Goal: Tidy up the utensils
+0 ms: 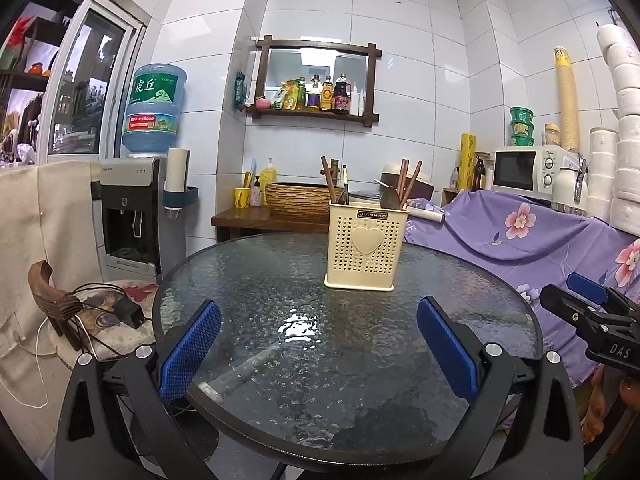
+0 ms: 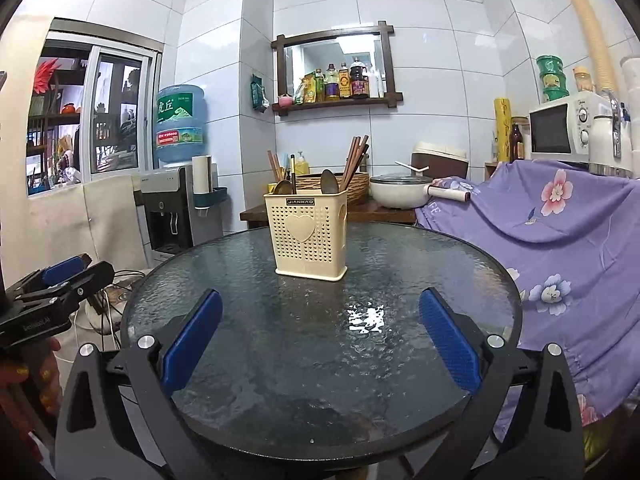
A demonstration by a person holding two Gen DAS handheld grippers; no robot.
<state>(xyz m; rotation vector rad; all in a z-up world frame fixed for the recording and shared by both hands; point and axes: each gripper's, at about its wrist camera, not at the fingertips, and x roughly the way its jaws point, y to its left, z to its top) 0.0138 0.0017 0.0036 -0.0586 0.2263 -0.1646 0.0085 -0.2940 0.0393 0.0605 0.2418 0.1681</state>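
Note:
A cream perforated utensil holder with a heart on its front stands upright on the round glass table. It holds brown chopsticks and spoons. It also shows in the right wrist view, with chopsticks and spoons sticking out. My left gripper is open and empty, held above the table's near edge, well short of the holder. My right gripper is open and empty in the same way. Each gripper shows at the edge of the other's view: right, left.
A chair with cables stands left of the table, beside a water dispenser. A purple flowered cloth covers furniture on the right, with a microwave behind. A wooden side table with a woven basket and a white pot stands behind the table.

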